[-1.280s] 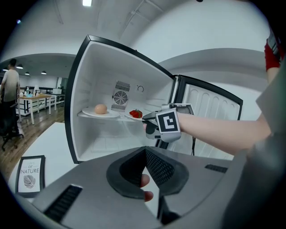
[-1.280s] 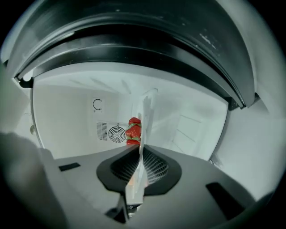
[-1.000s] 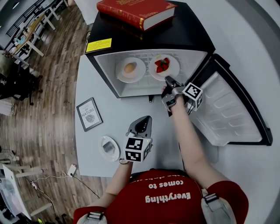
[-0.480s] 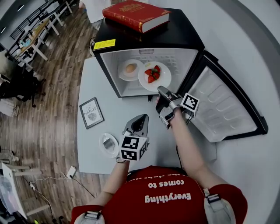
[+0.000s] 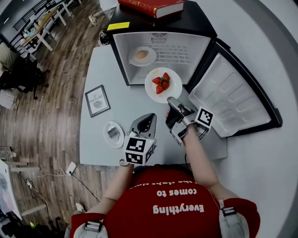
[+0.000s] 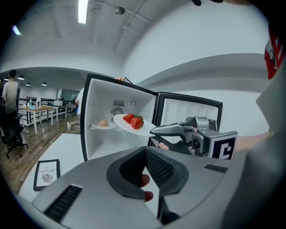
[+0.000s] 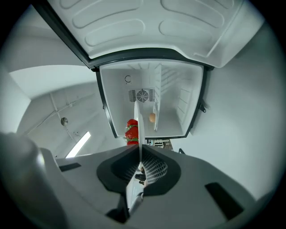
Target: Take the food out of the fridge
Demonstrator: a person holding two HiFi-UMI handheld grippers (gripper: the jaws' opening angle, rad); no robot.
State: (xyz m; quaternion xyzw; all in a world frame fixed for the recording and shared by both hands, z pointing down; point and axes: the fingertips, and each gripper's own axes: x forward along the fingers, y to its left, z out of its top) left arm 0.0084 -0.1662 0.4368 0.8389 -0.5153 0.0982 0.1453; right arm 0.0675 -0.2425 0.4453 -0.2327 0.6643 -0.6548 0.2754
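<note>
The black mini fridge [image 5: 120, 56] stands open on the white table [image 5: 98, 74]. A white plate of strawberries [image 5: 163, 85] is out in front of the fridge opening, above the table. My right gripper [image 5: 170, 103] is shut on its near rim; in the right gripper view the plate [image 7: 137, 125] shows edge-on between the pads, with the strawberries [image 7: 131, 131] to its left. A second plate with a pale round food [image 5: 142, 55] stays on the fridge shelf. My left gripper [image 5: 148, 120] is shut and empty, hovering over the table to the left of the right one.
The fridge door [image 5: 233, 95] swings wide open to the right. A red book [image 5: 153, 5] lies on top of the fridge. A framed picture [image 5: 97, 100] and a small white dish [image 5: 114, 134] lie on the table to the left of my left gripper.
The right gripper has drawn the strawberry plate out of the fridge toward the person. The left gripper has shifted a little and risen.
</note>
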